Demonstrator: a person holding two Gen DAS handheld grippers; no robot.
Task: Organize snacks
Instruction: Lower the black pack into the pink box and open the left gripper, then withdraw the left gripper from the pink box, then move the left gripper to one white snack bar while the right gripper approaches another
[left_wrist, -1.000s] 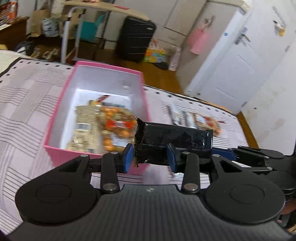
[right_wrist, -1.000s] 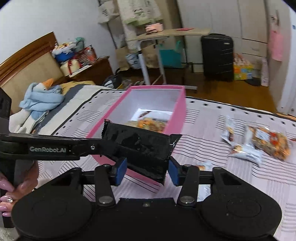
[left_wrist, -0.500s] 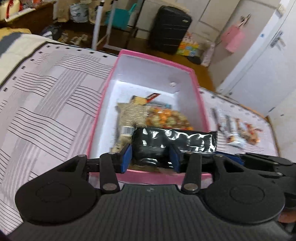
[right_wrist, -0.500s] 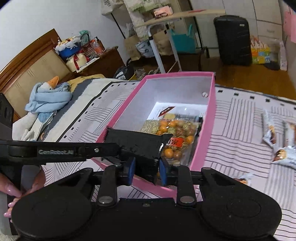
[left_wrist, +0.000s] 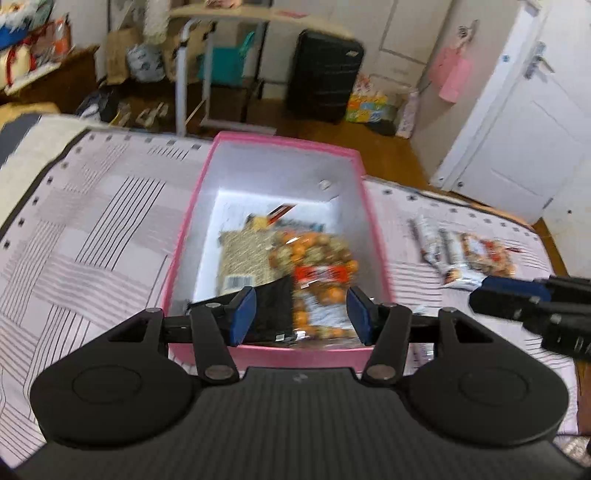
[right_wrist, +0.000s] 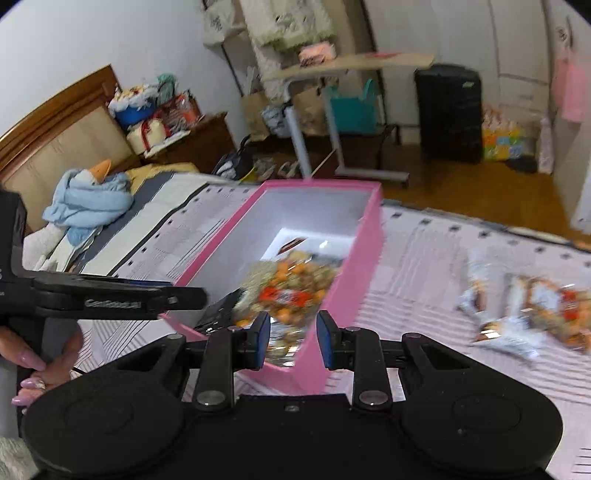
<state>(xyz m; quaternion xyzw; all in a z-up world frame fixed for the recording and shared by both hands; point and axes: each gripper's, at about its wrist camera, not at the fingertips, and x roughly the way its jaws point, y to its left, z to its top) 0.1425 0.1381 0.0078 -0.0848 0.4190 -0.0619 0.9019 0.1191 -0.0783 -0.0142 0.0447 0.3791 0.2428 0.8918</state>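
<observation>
Left wrist view: the left gripper (left_wrist: 301, 314) is opening, its jaws now empty; the glossy black foil snack packet (left_wrist: 273, 314) it held a second ago lies inside the open pink cardboard box (left_wrist: 373, 229).

Right wrist view: the right gripper (right_wrist: 291, 339), narrowly parted, grips nothing, while blurred, seemingly silver wrapped snacks (right_wrist: 524, 306) on the striped bedspread (right_wrist: 417, 280) remain to pack.

Loose snack packets (right_wrist: 528, 314) motion-blurred

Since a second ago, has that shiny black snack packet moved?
Yes. The black packet has dropped into the pink box, at its near end beside the orange snack bag, free of both grippers.
</observation>
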